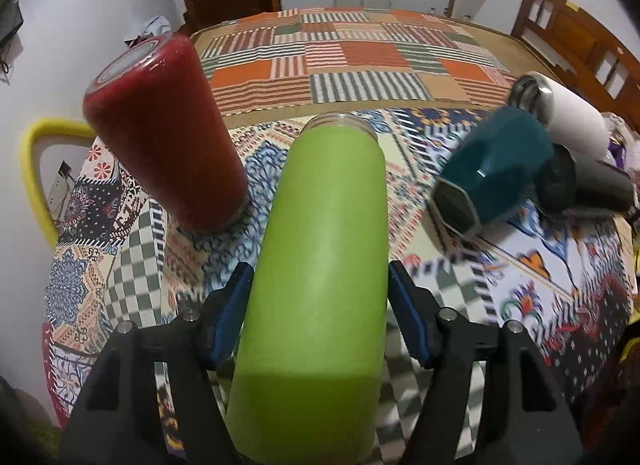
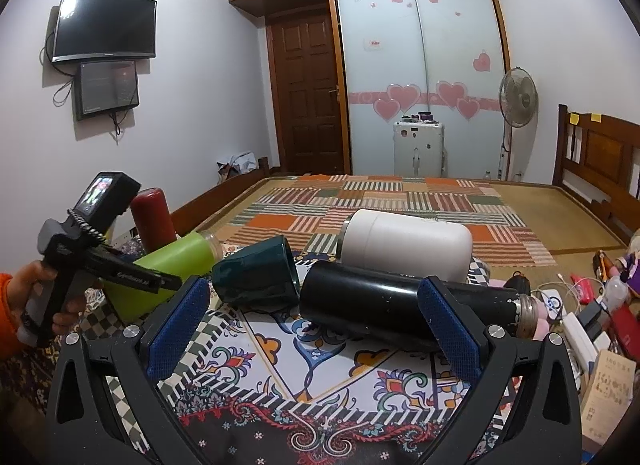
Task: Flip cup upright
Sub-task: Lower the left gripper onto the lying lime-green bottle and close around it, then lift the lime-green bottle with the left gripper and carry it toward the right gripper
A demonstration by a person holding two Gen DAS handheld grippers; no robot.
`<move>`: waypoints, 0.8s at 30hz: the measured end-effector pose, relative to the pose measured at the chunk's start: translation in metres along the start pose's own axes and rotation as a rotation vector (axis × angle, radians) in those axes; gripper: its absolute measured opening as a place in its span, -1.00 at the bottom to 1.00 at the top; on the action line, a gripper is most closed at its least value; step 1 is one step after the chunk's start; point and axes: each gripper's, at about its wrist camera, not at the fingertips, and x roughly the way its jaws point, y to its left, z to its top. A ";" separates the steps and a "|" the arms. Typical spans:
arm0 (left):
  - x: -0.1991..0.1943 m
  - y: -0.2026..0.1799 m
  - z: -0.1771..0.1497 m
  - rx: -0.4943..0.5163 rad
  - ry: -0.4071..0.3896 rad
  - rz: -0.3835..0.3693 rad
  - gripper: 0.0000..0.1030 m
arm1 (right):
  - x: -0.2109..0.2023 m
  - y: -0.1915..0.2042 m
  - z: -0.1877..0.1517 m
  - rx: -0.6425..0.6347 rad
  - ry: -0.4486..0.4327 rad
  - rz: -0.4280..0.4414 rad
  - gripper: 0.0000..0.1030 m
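A lime green cup [image 1: 320,265] lies between my left gripper's [image 1: 320,285] blue pads, its open mouth pointing away from me; the pads press its sides. In the right wrist view the green cup [image 2: 168,265] is tilted in the left gripper [image 2: 132,273], lifted off the patterned cloth. My right gripper [image 2: 316,317] is open and empty, low over the cloth in front of a black bottle [image 2: 384,305] lying on its side.
A red cup [image 1: 168,133] stands mouth-down at the left. A teal cup [image 2: 260,273] and a white flask [image 2: 408,245] lie on their sides beside the black bottle. Cables, boxes and clutter [image 2: 580,305] crowd the right edge. A patchwork mat [image 2: 380,205] lies beyond.
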 end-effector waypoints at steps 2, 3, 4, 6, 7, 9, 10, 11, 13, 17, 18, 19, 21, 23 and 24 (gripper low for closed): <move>-0.007 -0.004 -0.006 0.010 -0.010 0.004 0.28 | -0.003 -0.001 0.000 0.004 -0.004 0.001 1.00; -0.013 -0.006 -0.010 0.012 -0.020 0.001 0.28 | -0.005 -0.001 0.000 0.005 -0.007 0.002 1.00; -0.017 -0.006 -0.012 0.011 -0.025 -0.002 0.28 | -0.007 -0.001 0.001 0.007 -0.008 0.002 1.00; -0.029 -0.010 -0.019 0.017 -0.047 -0.002 0.26 | -0.010 -0.001 0.002 0.009 -0.013 0.004 1.00; -0.034 -0.013 -0.022 0.021 -0.056 0.003 0.26 | -0.012 -0.001 0.003 0.008 -0.015 0.003 1.00; -0.046 -0.018 -0.029 0.035 -0.077 0.008 0.25 | -0.017 0.000 0.004 0.007 -0.019 0.002 1.00; -0.052 -0.019 -0.032 0.027 -0.082 -0.002 0.25 | -0.020 0.001 0.004 0.007 -0.022 0.001 1.00; -0.056 -0.019 -0.035 0.023 -0.086 -0.011 0.25 | -0.022 0.001 0.005 0.007 -0.022 0.001 1.00; -0.067 -0.022 -0.041 0.025 -0.103 -0.018 0.25 | -0.027 0.002 0.005 0.004 -0.027 -0.003 1.00; -0.091 -0.035 -0.054 0.049 -0.151 -0.009 0.25 | -0.039 0.005 0.005 0.002 -0.035 -0.005 1.00; -0.095 -0.039 -0.057 0.050 -0.157 -0.014 0.25 | -0.042 0.005 0.005 0.000 -0.037 -0.007 1.00; -0.100 -0.042 -0.061 0.052 -0.166 -0.021 0.25 | -0.046 0.006 0.005 -0.003 -0.040 -0.010 1.00; -0.109 -0.051 -0.067 0.067 -0.182 -0.033 0.25 | -0.053 0.008 0.005 -0.007 -0.046 -0.014 1.00; -0.112 -0.059 -0.072 0.078 -0.193 -0.042 0.25 | -0.059 0.008 0.004 -0.008 -0.051 -0.016 1.00; -0.114 -0.066 -0.074 0.084 -0.196 -0.053 0.25 | -0.062 0.007 0.004 -0.009 -0.053 -0.018 1.00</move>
